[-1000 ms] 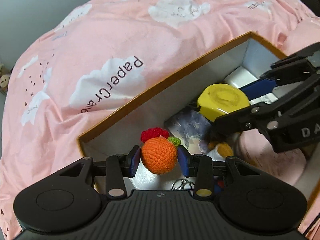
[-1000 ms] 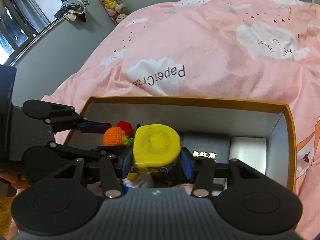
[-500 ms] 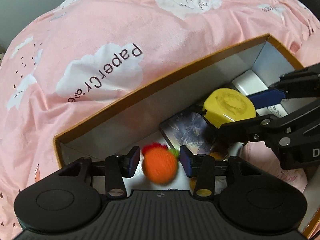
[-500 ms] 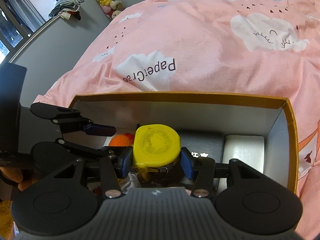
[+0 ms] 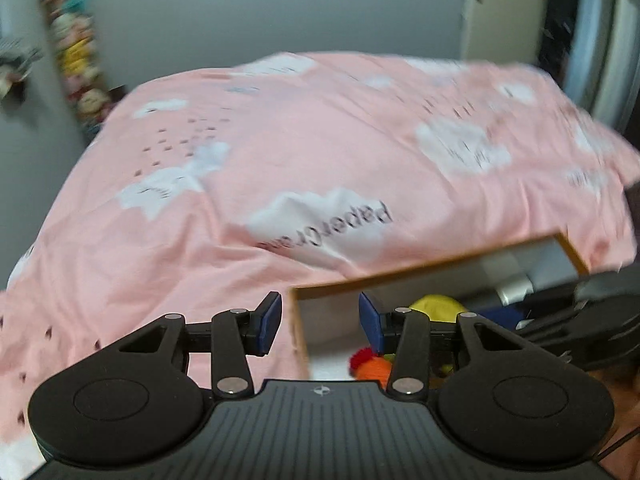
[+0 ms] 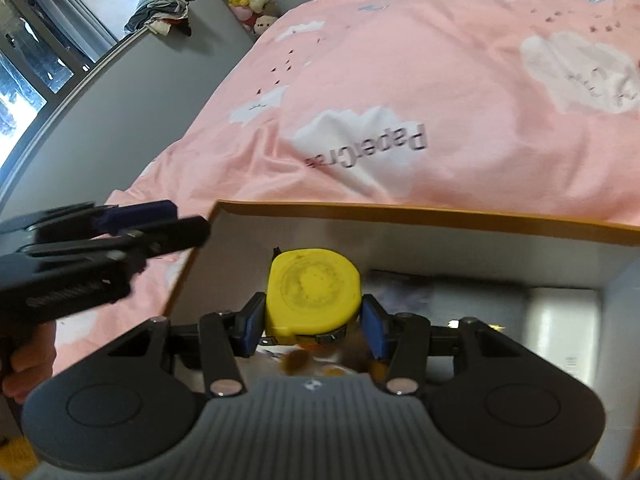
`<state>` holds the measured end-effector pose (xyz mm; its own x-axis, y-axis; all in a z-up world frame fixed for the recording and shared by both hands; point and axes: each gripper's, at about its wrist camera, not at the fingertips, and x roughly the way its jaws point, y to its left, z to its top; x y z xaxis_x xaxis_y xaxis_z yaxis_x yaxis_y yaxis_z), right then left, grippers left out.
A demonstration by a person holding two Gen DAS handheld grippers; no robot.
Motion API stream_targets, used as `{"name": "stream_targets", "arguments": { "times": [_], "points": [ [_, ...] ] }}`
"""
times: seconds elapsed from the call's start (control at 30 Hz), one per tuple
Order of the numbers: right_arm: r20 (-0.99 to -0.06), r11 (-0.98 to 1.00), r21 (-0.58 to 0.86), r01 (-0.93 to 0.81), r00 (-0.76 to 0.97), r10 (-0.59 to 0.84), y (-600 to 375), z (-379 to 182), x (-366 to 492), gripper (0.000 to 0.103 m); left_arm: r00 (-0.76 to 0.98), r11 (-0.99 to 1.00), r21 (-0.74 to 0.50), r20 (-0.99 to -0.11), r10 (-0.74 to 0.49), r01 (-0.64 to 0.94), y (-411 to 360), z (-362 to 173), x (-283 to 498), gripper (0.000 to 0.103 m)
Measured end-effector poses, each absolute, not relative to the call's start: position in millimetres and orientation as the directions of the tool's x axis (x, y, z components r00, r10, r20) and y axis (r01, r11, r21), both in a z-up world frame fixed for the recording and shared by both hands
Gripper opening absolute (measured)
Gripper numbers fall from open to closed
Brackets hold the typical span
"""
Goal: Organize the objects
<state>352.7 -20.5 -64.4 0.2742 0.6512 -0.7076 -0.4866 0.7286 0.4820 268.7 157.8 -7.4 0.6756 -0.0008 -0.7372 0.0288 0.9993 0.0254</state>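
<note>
The step in hand looks like packing small things into the open box [image 6: 420,216] that sits on the pink bed cover [image 6: 400,80]. The right gripper [image 6: 313,322] has its fingers closed on the yellow tape measure [image 6: 314,292], one pad on each side of the case, and holds it inside the box, near the left end and in front of the long far wall; whether the case rests on the things beneath it or hangs just above them cannot be told from this view. The left gripper [image 5: 319,322] has its fingers spread apart and grips nothing. In its own view it straddles the near left corner of the box, and in the right view it shows as a blurred shape outside the left wall, above the bed cover. The orange knitted ball [image 5: 374,368], with a bit of red yarn beside it, lies on the box floor by that corner, partly hidden behind the left gripper's right finger. A pale flat packet [image 6: 560,320] lies at the right end of the box. The next move probably calls for lowering the tape measure onto a free patch of the floor, opening the right fingers, and lifting straight up so the case is not dragged along.
</note>
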Motion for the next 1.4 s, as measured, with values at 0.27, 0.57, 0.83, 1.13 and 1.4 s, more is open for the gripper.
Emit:
{"name": "stream_targets", "arguments": {
  "times": [0.27,0.57,0.83,1.13,1.4],
  "points": [
    [-0.700,0.677,0.583,-0.449,0.146,0.699,25,-80,357,0.052,0.667,0.997,-0.021,-0.745,0.029,-0.068,191,-19,264,0.046],
    [-0.751,0.729,0.531,-0.431,0.160,0.641,48,-97,366,0.052,0.658,0.995,-0.052,-0.752,0.014,-0.081,202,-33,259,0.046],
    [-0.780,0.758,0.461,-0.461,0.197,0.594,58,-100,369,0.057,0.650,0.995,-0.052,-0.760,0.016,-0.085,204,-39,256,0.046],
    [-0.769,0.755,0.428,-0.497,0.239,0.593,49,-77,357,0.057,0.647,0.996,-0.034,-0.762,0.028,-0.084,195,-33,246,0.046],
    [-0.731,0.763,0.274,-0.586,0.388,0.561,17,-25,316,0.063,0.681,0.997,0.000,-0.731,0.051,-0.075,169,-4,219,0.046]
  ]
}}
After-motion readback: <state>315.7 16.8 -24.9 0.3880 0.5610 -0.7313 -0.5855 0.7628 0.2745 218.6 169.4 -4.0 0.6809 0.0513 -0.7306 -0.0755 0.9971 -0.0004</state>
